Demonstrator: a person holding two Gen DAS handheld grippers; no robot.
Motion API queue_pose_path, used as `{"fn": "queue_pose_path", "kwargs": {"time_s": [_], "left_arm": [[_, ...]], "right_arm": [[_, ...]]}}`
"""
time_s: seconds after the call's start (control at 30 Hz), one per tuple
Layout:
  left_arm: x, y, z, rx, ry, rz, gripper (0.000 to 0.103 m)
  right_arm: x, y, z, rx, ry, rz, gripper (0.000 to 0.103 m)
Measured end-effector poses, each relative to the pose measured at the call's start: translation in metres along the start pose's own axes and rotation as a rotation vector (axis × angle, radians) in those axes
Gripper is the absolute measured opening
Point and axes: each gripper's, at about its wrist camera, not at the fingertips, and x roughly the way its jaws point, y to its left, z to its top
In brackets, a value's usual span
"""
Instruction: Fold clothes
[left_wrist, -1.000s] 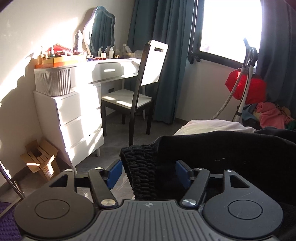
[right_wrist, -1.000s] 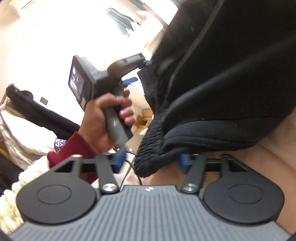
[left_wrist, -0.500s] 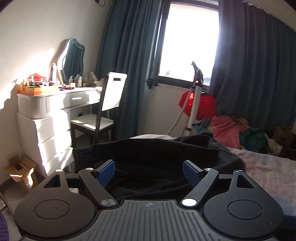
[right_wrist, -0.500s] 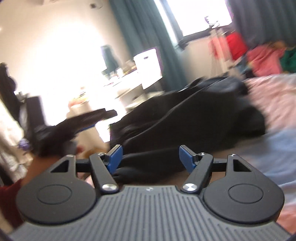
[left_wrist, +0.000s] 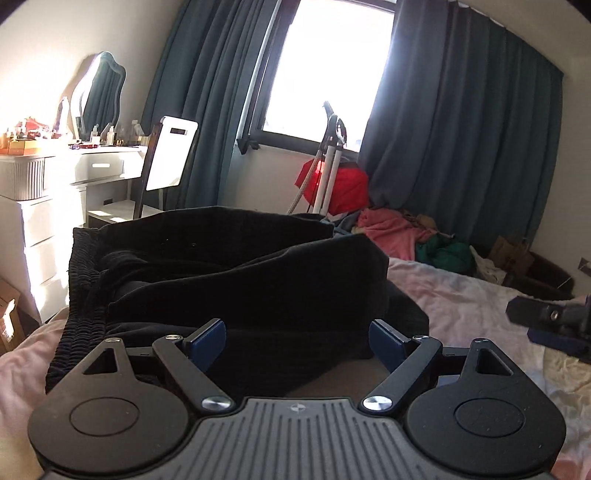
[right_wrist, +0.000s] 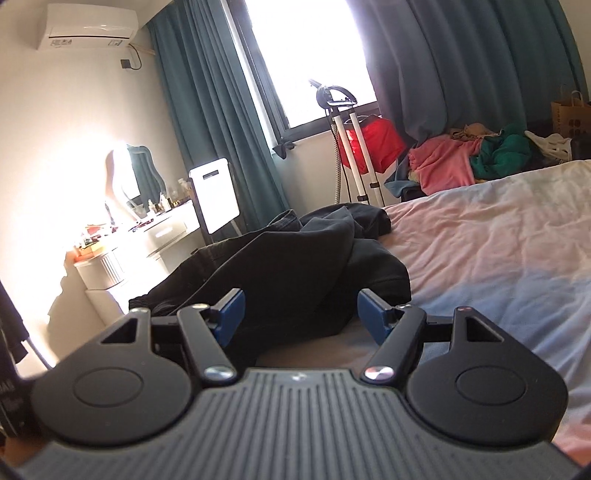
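The black pants (left_wrist: 236, 280) lie in a messy heap on the bed (right_wrist: 498, 251), near its left edge, by the white dresser (right_wrist: 122, 266). The left gripper (left_wrist: 297, 339) is wide open just in front of the heap and holds nothing. The right gripper (right_wrist: 299, 310) is wide open too, with black cloth just past its blue fingers (right_wrist: 232, 306), and nothing in its grip

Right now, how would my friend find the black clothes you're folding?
Look at the big bed with the pale pink sheet. At its near end, on the dressing table's side, lies a rumpled black garment with a ribbed stretchy waistband. It is the only black clothing on the bed; the pink and green clothes are piled beyond the bed, by the curtains.
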Motion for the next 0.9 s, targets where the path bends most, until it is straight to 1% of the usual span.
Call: {"fn": "queue_pose_path", "kwargs": {"time_s": [0.07,0.17,0.33,0.43,0.57,0.77,0.9], "left_arm": [[0.002,0.004,0.002,-0.002,-0.013,0.011,0.087],[0.002,0.007,0.0,-0.033,-0.016,-0.002,0.088],[0.005,0.007,-0.004,-0.016,0.004,0.009,0.088],[0.006,0.01,-0.006,-0.014,0.02,0.002,0.09],[0.008,0.01,-0.011,-0.002,0.038,0.019,0.09],[0.006,0.007,-0.012,0.007,0.031,0.036,0.091],[0.006,0.006,-0.011,0.01,0.033,0.044,0.091]], "right_arm": [[0.0,-0.002,-0.001,0.005,-0.005,-0.012,0.071],[0.004,-0.006,-0.002,0.019,0.004,-0.03,0.071],[0.009,-0.009,-0.004,0.024,0.01,-0.066,0.071],[0.009,-0.009,-0.004,0.02,0.013,-0.071,0.071],[0.01,-0.011,-0.006,0.022,0.019,-0.087,0.071],[0.008,-0.016,-0.007,0.042,0.023,-0.099,0.071],[0.009,-0.023,-0.007,0.08,0.033,-0.099,0.071]]}}
